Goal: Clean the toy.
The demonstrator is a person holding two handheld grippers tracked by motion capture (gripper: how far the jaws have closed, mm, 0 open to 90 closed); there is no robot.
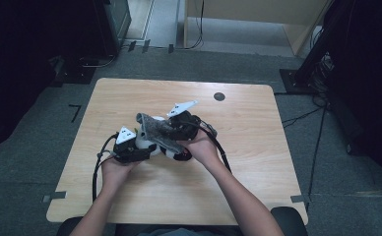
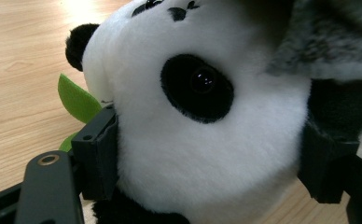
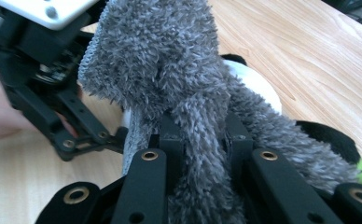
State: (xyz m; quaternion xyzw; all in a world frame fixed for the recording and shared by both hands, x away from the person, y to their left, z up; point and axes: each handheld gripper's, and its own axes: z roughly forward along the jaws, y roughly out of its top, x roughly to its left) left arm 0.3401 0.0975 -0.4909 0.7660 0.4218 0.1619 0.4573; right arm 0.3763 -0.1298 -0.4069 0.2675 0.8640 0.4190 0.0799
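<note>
At the middle of the counter [image 1: 130, 196] the left tongs [image 2: 202, 154] stand wide, clamped on either side of the plush panda's [image 2: 202, 140] white head, pinning it in place. The right tongs [image 3: 200, 140] are almost fully closed, pinching a fold of the grey fuzzy cloth [image 3: 170, 60]. That cloth drapes over the panda, its long axis running from far left to near right across the toy in the high view. The cloth lies directly over the panda, so any wrapping or pulling falls to the right hand [image 1: 201, 147], which is nearer. No containers appear.
</note>
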